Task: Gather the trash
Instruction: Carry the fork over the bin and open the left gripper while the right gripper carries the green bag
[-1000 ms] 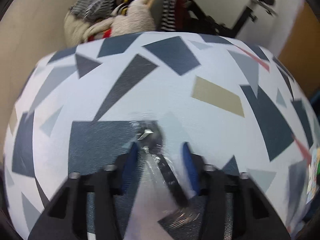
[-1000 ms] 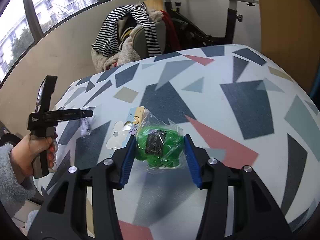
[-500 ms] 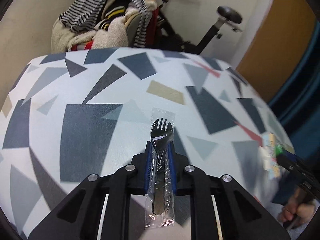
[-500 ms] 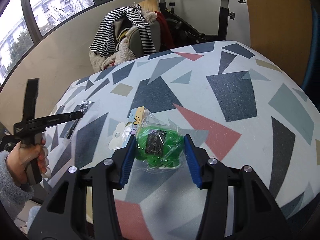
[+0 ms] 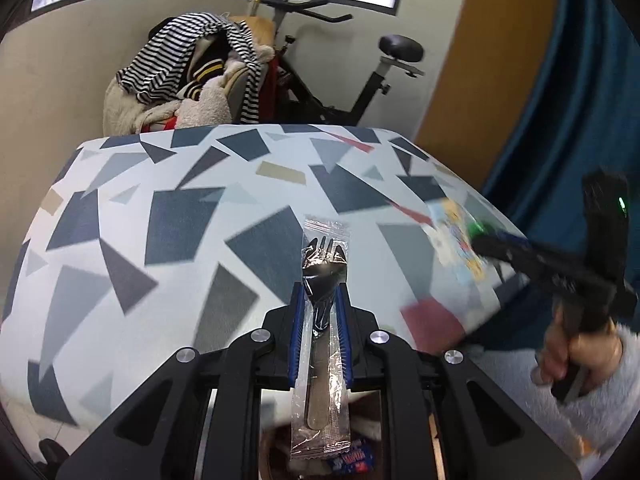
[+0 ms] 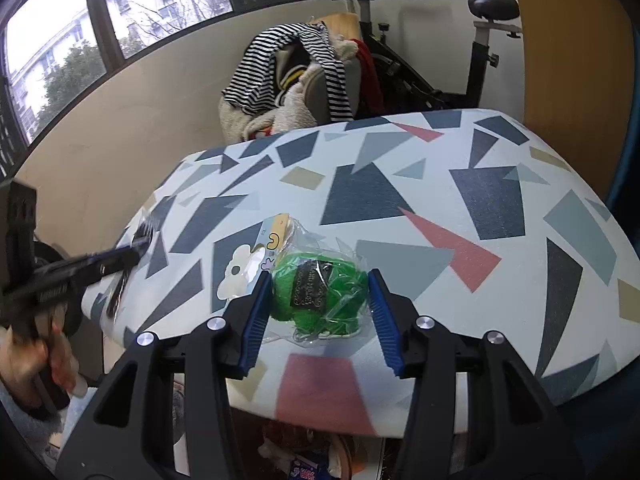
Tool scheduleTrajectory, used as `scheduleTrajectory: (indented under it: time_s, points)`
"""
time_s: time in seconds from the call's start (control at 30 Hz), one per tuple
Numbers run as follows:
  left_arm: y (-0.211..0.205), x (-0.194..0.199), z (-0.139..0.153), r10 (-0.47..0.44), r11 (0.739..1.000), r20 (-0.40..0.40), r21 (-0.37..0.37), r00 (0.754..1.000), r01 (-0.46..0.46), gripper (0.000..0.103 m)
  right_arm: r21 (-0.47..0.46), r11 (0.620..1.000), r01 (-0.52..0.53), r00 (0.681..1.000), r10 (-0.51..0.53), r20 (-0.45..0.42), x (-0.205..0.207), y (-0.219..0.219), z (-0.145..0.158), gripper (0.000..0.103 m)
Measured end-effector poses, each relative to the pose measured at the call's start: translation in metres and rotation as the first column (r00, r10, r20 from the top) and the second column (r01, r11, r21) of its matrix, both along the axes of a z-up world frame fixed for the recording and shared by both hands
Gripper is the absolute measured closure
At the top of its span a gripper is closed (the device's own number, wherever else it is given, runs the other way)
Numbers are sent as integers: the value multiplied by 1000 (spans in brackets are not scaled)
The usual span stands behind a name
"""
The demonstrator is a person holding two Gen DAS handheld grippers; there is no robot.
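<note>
My left gripper point(image 5: 320, 300) is shut on a black plastic fork point(image 5: 323, 264) sealed in a clear wrapper, held above the near edge of the patterned table point(image 5: 160, 240). The fork's tines stick out past the pads and the wrapper's tail hangs back between the arms. My right gripper point(image 6: 318, 286) is shut on a green scrubber packet point(image 6: 320, 292) in a clear bag with a printed card top point(image 6: 248, 264), just over the table's near edge. Each gripper shows in the other view, held by a hand in a fuzzy sleeve: the left gripper point(image 6: 136, 248) and the right gripper point(image 5: 490, 240).
Below the table's near edge sits a bin with wrappers in it point(image 5: 352, 458), also the bin point(image 6: 308, 470). Behind the table stand a chair piled with striped clothes point(image 5: 192, 76) and an exercise bike point(image 5: 380, 80). A blue curtain point(image 5: 580, 100) hangs at the right.
The left gripper closed on the wrapped fork, lifted it off the table and drew it back to the near edge. The right gripper pulled back a little with the green packet.
</note>
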State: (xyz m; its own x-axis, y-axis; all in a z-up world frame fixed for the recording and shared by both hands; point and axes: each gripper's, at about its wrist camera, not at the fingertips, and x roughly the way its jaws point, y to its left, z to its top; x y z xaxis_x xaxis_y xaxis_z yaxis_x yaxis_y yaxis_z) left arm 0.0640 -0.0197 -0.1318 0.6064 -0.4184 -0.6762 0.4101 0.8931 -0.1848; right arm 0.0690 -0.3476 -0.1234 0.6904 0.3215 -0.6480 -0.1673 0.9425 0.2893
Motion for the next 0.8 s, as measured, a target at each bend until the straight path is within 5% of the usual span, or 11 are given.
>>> scheduleTrajectory:
  time_s: [0.33, 0.8]
  points:
    - [13, -73, -30, 40, 998, -34, -50, 999, -42, 87, -25, 998, -51, 999, 51, 9, -41, 21, 13, 53]
    - [11, -109, -62, -6, 998, -113, -66, 994, -1, 81, -29, 998, -54, 998, 54, 12, -83, 27, 9, 53]
